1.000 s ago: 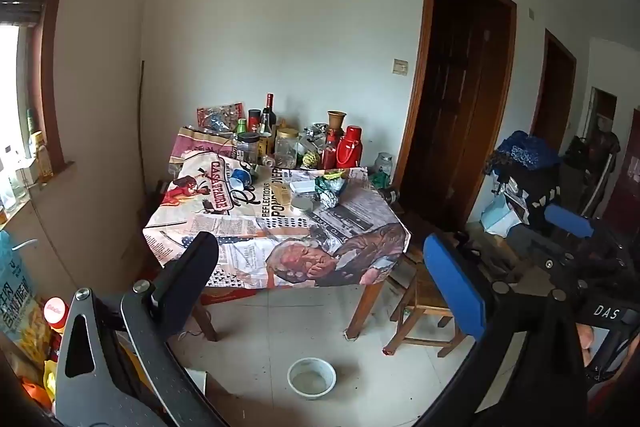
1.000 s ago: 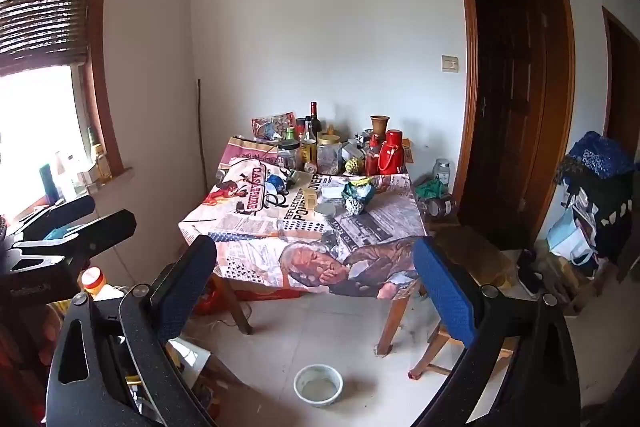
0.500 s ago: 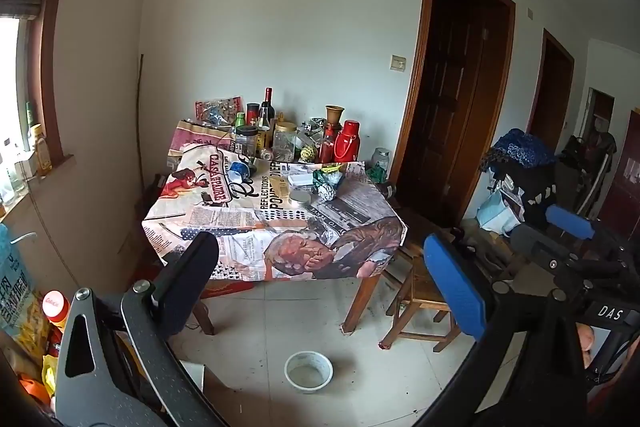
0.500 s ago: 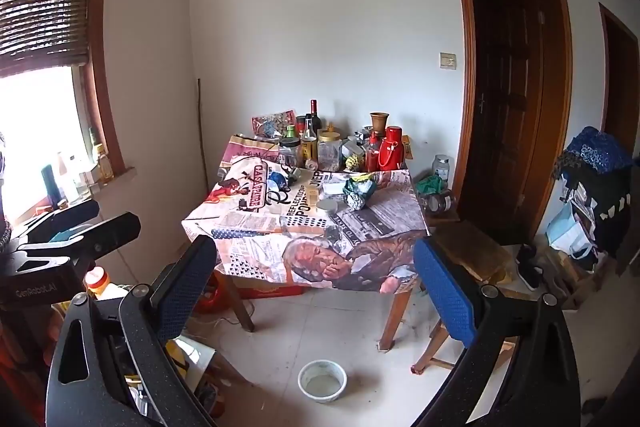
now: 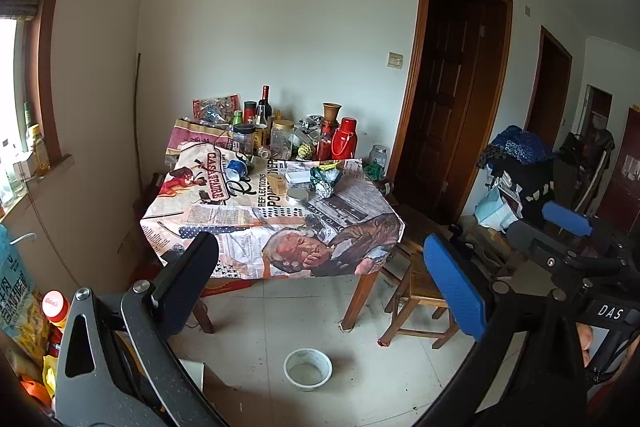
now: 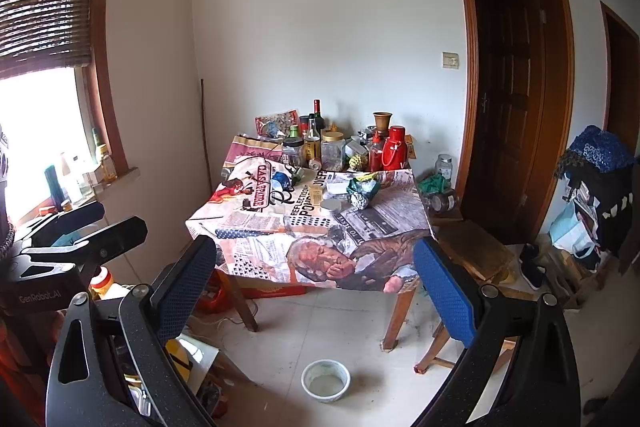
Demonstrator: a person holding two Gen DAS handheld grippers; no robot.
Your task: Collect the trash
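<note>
A table (image 5: 224, 219) (image 6: 256, 223) covered with a printed cloth stands against the far wall. On it lie a crumpled green and silver wrapper (image 5: 325, 183) (image 6: 362, 193), a blue crumpled item (image 5: 236, 169) (image 6: 281, 179), a round lid (image 5: 297, 194) (image 6: 332, 205) and a small white box (image 5: 298, 177). My left gripper (image 5: 320, 279) is open and empty, well short of the table. My right gripper (image 6: 316, 275) is open and empty too. The right gripper also shows at the right of the left wrist view (image 5: 568, 227); the left gripper shows at the left of the right wrist view (image 6: 80, 227).
Bottles, jars and a red thermos (image 5: 346, 143) (image 6: 396, 149) crowd the table's back. A white bowl (image 5: 308, 369) (image 6: 326, 381) sits on the floor. A wooden stool (image 5: 416, 291) stands right of the table. Bags and a bottle (image 5: 56, 307) lie at left. Clutter (image 6: 592, 195) sits at right.
Both views have drawn back and risen slightly, so the table sits a little farther off. Both grippers stay open and empty.
</note>
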